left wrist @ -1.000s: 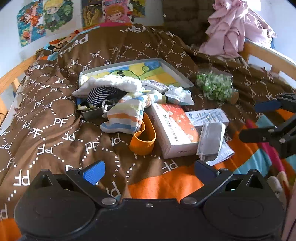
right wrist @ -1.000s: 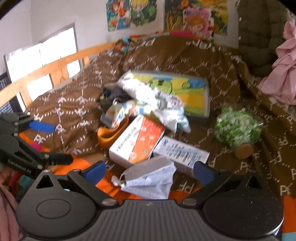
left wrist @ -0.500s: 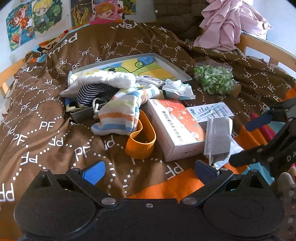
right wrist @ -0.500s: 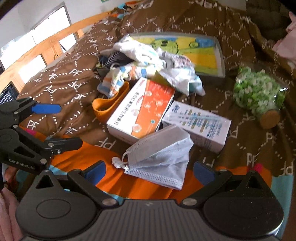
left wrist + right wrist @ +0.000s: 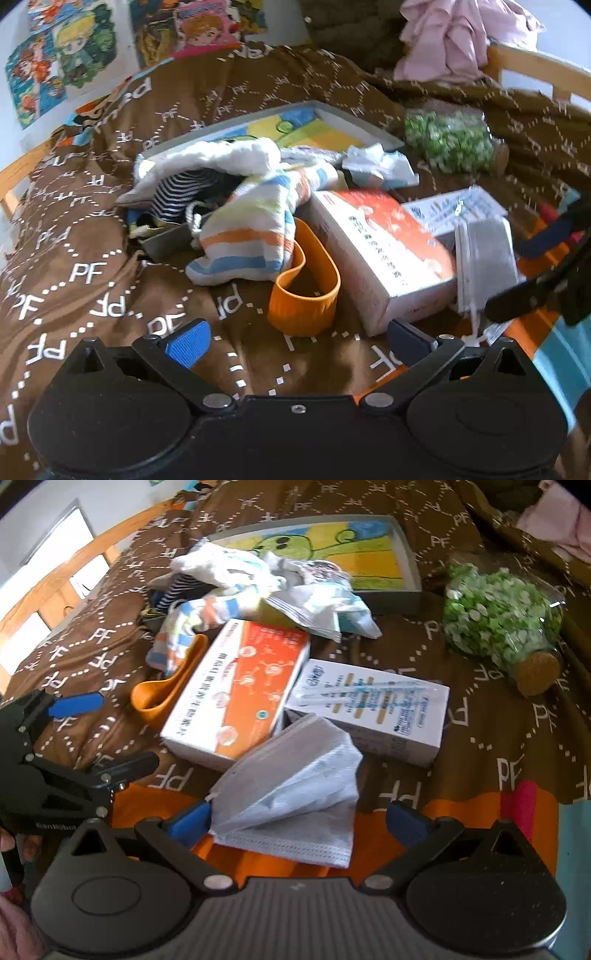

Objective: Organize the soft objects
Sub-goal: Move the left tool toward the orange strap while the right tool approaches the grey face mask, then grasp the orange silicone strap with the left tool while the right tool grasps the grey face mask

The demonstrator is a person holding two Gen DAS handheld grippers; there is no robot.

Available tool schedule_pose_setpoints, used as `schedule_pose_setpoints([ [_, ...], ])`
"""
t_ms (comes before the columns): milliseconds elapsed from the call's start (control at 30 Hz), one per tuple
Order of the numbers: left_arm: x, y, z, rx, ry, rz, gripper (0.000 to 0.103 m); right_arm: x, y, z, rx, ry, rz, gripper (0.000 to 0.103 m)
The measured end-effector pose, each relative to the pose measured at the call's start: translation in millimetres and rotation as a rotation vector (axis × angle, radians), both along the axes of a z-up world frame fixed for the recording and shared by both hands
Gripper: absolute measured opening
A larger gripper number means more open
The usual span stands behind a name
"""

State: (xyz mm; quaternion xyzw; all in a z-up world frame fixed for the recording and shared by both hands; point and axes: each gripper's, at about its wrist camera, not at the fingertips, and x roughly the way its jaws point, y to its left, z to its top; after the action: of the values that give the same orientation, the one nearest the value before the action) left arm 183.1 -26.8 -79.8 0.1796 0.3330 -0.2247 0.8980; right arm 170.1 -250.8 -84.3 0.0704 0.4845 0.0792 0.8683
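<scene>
In the left wrist view we see a pile of soft cloths (image 5: 240, 206) on the brown bed cover (image 5: 85, 273); a white fluffy one lies on top, with a striped sock (image 5: 247, 240) in front; the pile spills over the near corner of the picture tray (image 5: 354, 118); an orange band (image 5: 306, 291) stands just beside the sock, touching the orange box (image 5: 380, 251); our left gripper (image 5: 295, 343) hangs low over the cover, fingers spread wide, holding nothing.

In the right wrist view a grey face mask (image 5: 291, 794) lies crumpled at the near edge of the bed, leaning on the orange box (image 5: 240, 686); our right gripper (image 5: 295, 827) is spread wide around it; its left fingertip touches the mask's corner.
</scene>
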Motion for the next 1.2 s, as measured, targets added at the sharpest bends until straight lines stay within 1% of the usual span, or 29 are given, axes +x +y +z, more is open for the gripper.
schedule_pose_setpoints([
  [100, 7.6, -2.4, -6.0, 0.007, -0.006, -0.017, 0.1, 2.5, -1.0, -1.4, -0.002, 0.001, -0.019, 0.103],
  [200, 16.7, -2.3, -10.8, 0.003, 0.017, -0.036, 0.1, 4.1, 1.1, -1.7, -0.012, -0.008, -0.019, 0.103],
  [267, 18.3, -2.5, -12.9, -0.006, 0.025, -0.055, 0.098, 5.1, 3.0, -3.0, -0.009, -0.001, -0.014, 0.103],
  [400, 16.1, -4.8, -10.8, -0.006, 0.021, -0.108, 0.091, 6.3, 5.3, -4.7, -0.004, 0.011, -0.005, 0.103],
  [500, 14.2, -4.5, -5.6, -0.008, 0.009, -0.131, 0.09, 5.7, 4.6, -4.5, 0.002, 0.011, -0.006, 0.103],
  [667, 18.2, -0.1, 0.1, -0.029, 0.026, -0.138, 0.09, 6.2, 1.5, -4.9, 0.021, 0.014, -0.018, 0.103],
  [800, 19.0, 2.6, 2.0, -0.032, 0.043, -0.149, 0.085, 5.8, 1.5, -4.6, 0.025, 0.012, -0.017, 0.103],
  [867, 19.0, 2.5, 3.3, -0.013, 0.048, -0.14, 0.081, 5.2, 0.9, -4.7, 0.028, 0.012, -0.016, 0.103],
  [933, 18.5, 3.4, 5.6, -0.001, 0.042, -0.135, 0.08, 5.3, 0.8, -4.4, 0.033, 0.011, -0.017, 0.103],
  [1033, 20.2, 5.5, 7.5, -0.01, 0.039, -0.113, 0.079, 5.3, 1.6, -4.4, 0.041, 0.011, -0.019, 0.103],
  [1200, 24.5, 5.5, 2.2, -0.031, 0.05, -0.089, 0.077, 6.4, 1.7, -5.7, 0.064, 0.015, -0.021, 0.102],
])
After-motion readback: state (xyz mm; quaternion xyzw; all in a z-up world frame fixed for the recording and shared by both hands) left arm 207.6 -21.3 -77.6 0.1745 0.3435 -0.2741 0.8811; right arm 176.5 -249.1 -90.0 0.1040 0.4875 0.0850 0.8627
